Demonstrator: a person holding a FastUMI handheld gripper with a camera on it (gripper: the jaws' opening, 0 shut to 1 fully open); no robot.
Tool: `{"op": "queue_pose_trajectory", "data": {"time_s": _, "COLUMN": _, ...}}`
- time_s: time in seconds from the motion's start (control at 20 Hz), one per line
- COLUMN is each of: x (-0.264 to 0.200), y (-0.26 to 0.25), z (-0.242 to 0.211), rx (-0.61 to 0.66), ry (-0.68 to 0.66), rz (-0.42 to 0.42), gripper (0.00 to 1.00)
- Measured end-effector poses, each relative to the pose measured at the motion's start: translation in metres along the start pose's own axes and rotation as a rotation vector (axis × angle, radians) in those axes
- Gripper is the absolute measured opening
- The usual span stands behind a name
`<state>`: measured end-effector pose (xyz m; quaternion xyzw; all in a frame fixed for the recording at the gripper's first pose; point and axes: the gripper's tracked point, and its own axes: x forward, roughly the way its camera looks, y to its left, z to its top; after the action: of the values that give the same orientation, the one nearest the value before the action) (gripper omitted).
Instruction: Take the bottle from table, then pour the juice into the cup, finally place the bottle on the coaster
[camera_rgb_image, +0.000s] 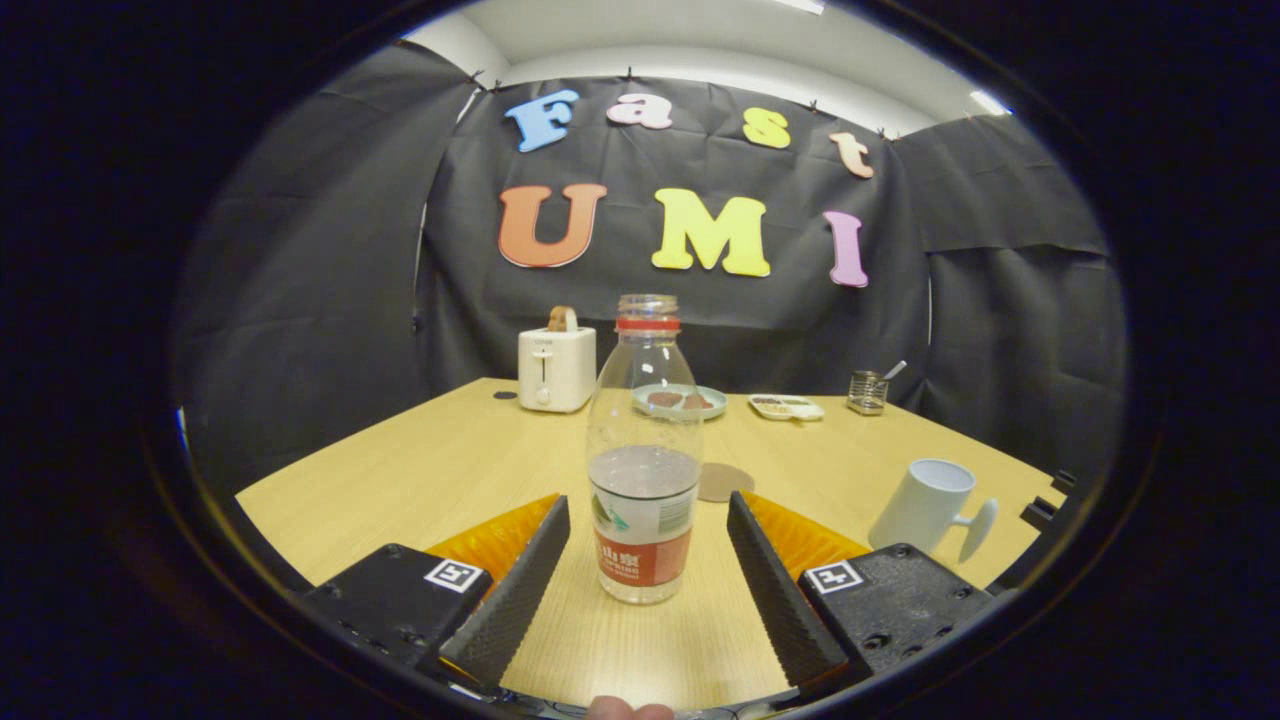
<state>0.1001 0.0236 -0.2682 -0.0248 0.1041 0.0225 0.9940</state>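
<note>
Gripper spread wide around the uncapped bottle, grasp not yet made.

Gripper view: the gripper (648, 535) stands open at the bottom centre of the frame, one finger on each side of the bottle (645, 450) with table (400, 470) showing in both gaps, so neither finger touches it. The bottle stands upright at the frame's centre, partly filled and with no cap on. The likely trouble is a lopsided close: if one finger meets the bottle first, it could nudge or tip it and spill juice through the open neck; squeezing the thin plastic hard could push the liquid up. The coaster (724, 481) lies just behind the bottle, and the cup (925, 505) stands at lower right, so a wide swing during pouring could knock it.
</note>
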Motion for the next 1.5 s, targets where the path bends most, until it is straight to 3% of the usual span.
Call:
{"op": "queue_pose_trajectory", "data": {"time_s": 0.45, "x": 0.032, "y": 0.005, "z": -0.002, "rx": -0.057, "ry": 0.017, "rz": 0.011, "gripper": 0.99}}
{"op": "queue_pose_trajectory", "data": {"time_s": 0.65, "x": 0.034, "y": 0.011, "z": 0.002, "rx": -0.052, "ry": 0.006, "rz": 0.045, "gripper": 0.82}}
{"op": "queue_pose_trajectory", "data": {"time_s": 0.85, "x": 0.025, "y": 0.005, "z": 0.015, "rx": -0.021, "ry": -0.009, "rz": 0.054, "gripper": 0.78}}
{"op": "queue_pose_trajectory", "data": {"time_s": 1.15, "x": 0.009, "y": -0.006, "z": 0.06, "rx": 0.152, "ry": -0.036, "rz": 0.128, "gripper": 0.78}}
{"op": "queue_pose_trajectory", "data": {"time_s": 1.3, "x": 0.008, "y": -0.018, "z": 0.08, "rx": 0.3, "ry": -0.074, "rz": 0.163, "gripper": 0.78}}
{"op": "queue_pose_trajectory", "data": {"time_s": 1.5, "x": 0.016, "y": -0.048, "z": 0.084, "rx": 0.532, "ry": -0.081, "rz": 0.142, "gripper": 0.76}}
